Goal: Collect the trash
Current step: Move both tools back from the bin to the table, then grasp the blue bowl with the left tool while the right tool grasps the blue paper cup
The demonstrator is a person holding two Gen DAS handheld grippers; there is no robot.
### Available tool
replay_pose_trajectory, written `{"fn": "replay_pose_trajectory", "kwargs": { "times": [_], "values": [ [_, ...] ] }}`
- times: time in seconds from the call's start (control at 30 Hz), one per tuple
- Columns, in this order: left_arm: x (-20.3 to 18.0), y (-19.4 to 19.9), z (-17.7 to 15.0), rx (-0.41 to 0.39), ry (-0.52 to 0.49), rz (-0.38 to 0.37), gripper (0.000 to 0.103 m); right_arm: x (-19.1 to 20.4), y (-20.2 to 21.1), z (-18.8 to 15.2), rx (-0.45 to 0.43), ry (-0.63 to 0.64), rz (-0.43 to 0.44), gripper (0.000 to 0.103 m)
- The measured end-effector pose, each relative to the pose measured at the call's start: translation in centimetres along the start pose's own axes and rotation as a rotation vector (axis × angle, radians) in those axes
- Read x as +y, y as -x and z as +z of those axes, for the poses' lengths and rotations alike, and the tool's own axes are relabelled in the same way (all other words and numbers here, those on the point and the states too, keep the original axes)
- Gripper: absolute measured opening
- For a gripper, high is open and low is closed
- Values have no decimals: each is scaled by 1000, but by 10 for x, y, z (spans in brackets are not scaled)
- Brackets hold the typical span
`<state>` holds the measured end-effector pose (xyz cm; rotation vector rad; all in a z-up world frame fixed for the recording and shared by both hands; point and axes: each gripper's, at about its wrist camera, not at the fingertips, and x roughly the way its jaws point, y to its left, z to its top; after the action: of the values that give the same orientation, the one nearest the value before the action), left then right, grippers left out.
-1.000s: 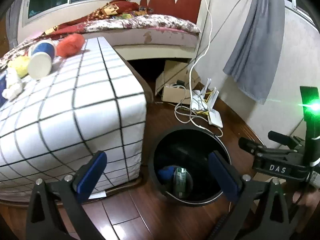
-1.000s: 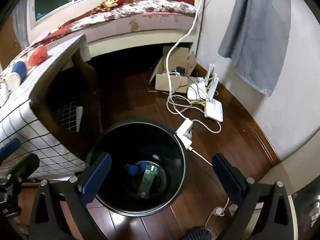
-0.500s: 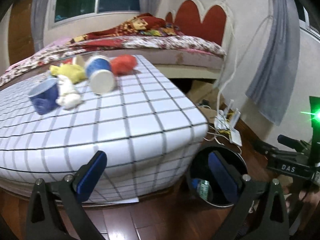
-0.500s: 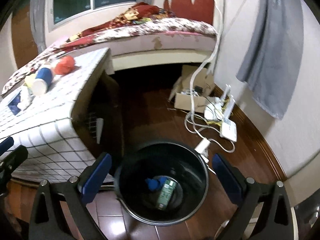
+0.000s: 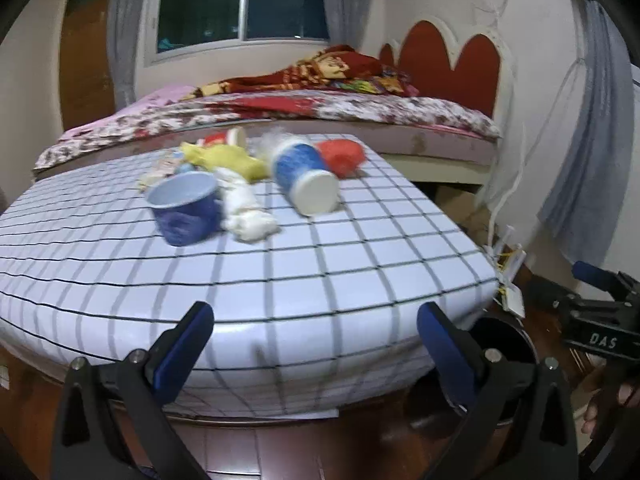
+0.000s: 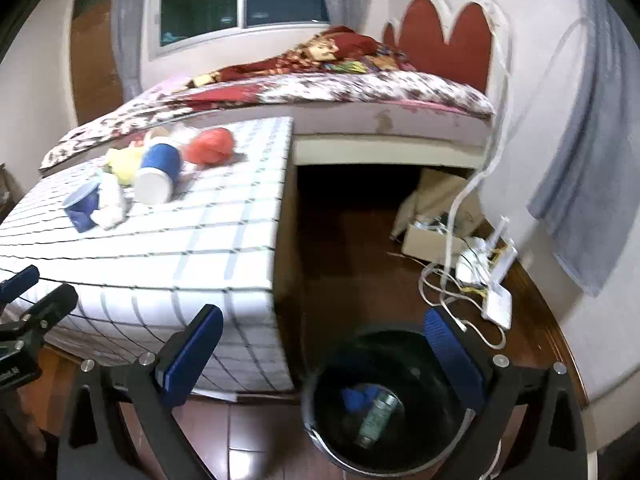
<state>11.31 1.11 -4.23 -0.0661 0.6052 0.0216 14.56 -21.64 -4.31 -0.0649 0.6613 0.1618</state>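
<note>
Trash lies on the checked tablecloth (image 5: 280, 272): a crumpled blue cup (image 5: 184, 208), a white tissue wad (image 5: 244, 208), a blue-and-white paper cup on its side (image 5: 304, 176), a yellow wrapper (image 5: 228, 160) and a red wad (image 5: 344, 156). The black bin (image 6: 384, 400) stands on the floor right of the table and holds a blue item (image 6: 358, 396) and a small bottle (image 6: 378, 414). My left gripper (image 5: 316, 344) is open and empty at the table's near edge. My right gripper (image 6: 324, 348) is open and empty above the bin's left side.
A bed (image 5: 320, 112) runs behind the table. A router, cables and a cardboard box (image 6: 472, 252) lie on the wooden floor by the right wall. A grey curtain (image 6: 592, 168) hangs at right. The bin's rim shows in the left wrist view (image 5: 508, 340).
Both grippers have lifted and tilted up. The left one swung left from over the bin to face the tabletop trash. The right one backed away, with the bin lower in its view.
</note>
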Motion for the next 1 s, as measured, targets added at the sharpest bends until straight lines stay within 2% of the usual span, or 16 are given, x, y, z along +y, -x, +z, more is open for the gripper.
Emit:
{"fn": "replay_pose_trajectory", "kwargs": {
  "times": [0.17, 0.27, 0.37, 0.47, 0.63, 0.73, 0.9, 1.0],
  "values": [
    [38, -6, 10, -17, 14, 73, 102, 47, -5, 23, -48, 100, 100, 102],
    [64, -15, 18, -23, 29, 118, 102, 69, -16, 41, -71, 110, 150, 102],
    [88, -30, 27, -7, 55, 142, 102, 84, -38, 56, -25, 75, 184, 102],
    [105, -46, 36, 12, 76, 161, 102, 104, -58, 64, 4, 94, 169, 102],
    [121, -73, 45, 49, 92, 148, 102, 128, -90, 78, 34, 125, 212, 102],
    [119, -83, 47, 60, 75, 131, 99, 138, -108, 86, 56, 136, 242, 89],
    [116, -95, 49, 67, 76, 101, 96, 153, -129, 100, 71, 154, 275, 87],
    [120, -103, 53, 80, 102, 71, 90, 157, -137, 103, 88, 161, 283, 79]
  ]
}}
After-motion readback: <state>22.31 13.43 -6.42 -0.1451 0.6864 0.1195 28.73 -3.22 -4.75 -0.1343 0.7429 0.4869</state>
